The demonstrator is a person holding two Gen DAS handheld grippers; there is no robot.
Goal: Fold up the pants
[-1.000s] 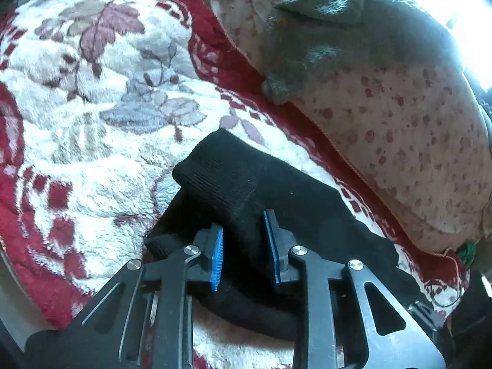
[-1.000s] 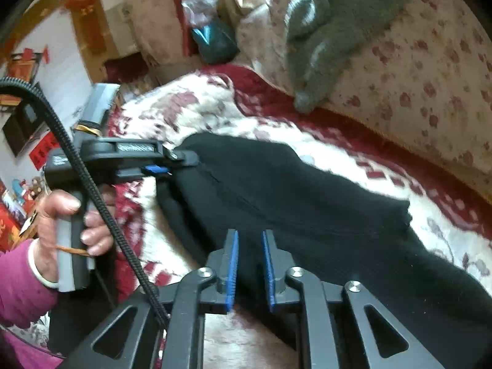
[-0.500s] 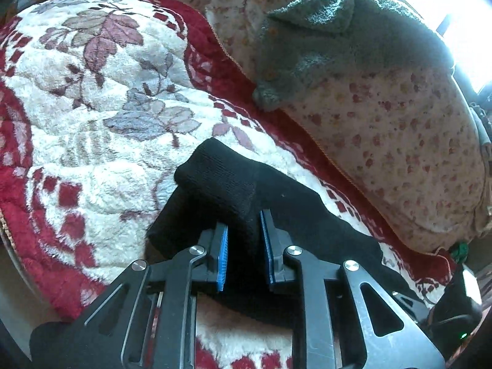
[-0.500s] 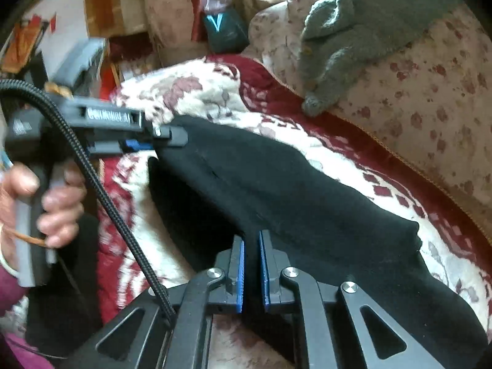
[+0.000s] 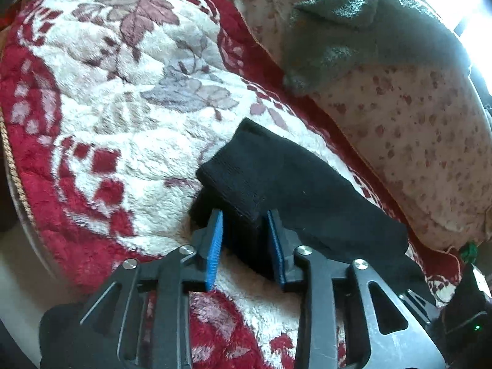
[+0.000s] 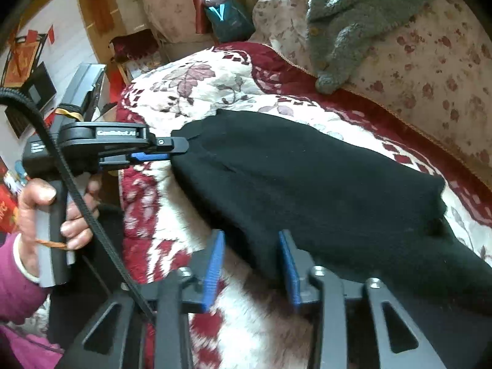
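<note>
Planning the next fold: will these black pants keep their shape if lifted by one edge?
Probably not: the black pants are soft knit, draping over the floral blanket, so they would likely sag. The fuzzy blanket may drag at them.

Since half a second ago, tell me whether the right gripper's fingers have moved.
Yes. The right gripper has opened: its blue fingers, nearly closed on the black pants before, now stand wide apart, with the hem lying loosely between them over the floral blanket.
</note>
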